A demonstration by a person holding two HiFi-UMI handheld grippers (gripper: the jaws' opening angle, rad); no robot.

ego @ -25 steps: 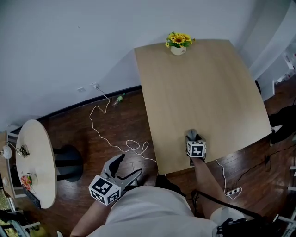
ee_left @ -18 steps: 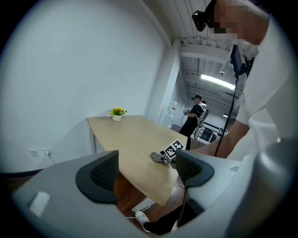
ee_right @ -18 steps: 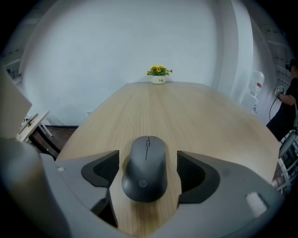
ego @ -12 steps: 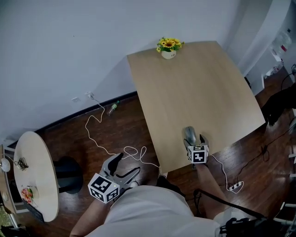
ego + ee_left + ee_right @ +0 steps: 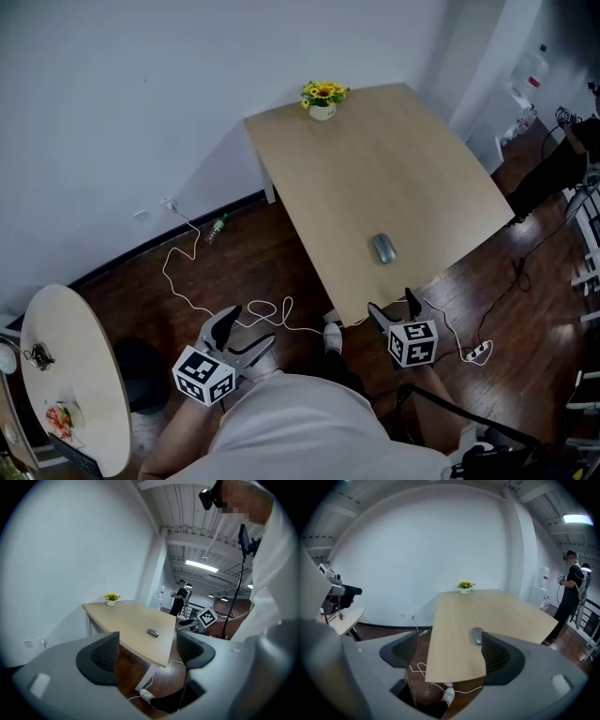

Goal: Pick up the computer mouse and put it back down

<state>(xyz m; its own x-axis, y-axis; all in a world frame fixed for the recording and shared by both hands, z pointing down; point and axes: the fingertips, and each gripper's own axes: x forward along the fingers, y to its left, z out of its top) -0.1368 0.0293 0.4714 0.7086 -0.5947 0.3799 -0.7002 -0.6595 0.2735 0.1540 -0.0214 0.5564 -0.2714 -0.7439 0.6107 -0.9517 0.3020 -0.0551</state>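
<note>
One mouse (image 5: 382, 248) on the table (image 5: 375, 150) — beyond the right tongs (image 5: 391, 305), opening, empty

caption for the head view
Computer mouse on the wooden table; right hand-held gripper, jaws opening and empty, hangs beyond its edge.

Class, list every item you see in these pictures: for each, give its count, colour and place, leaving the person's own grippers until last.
table: one, light wood, beside the white wall.
computer mouse: one, grey, near table's front edge.
flower pot: one, white with yellow flowers, table's far corner.
cable: one, white, on dark floor.
round table: one, pale, far left.
left gripper: one, grey, open, empty.
right gripper: one, grey, jaws opening, nothing between them.
</note>
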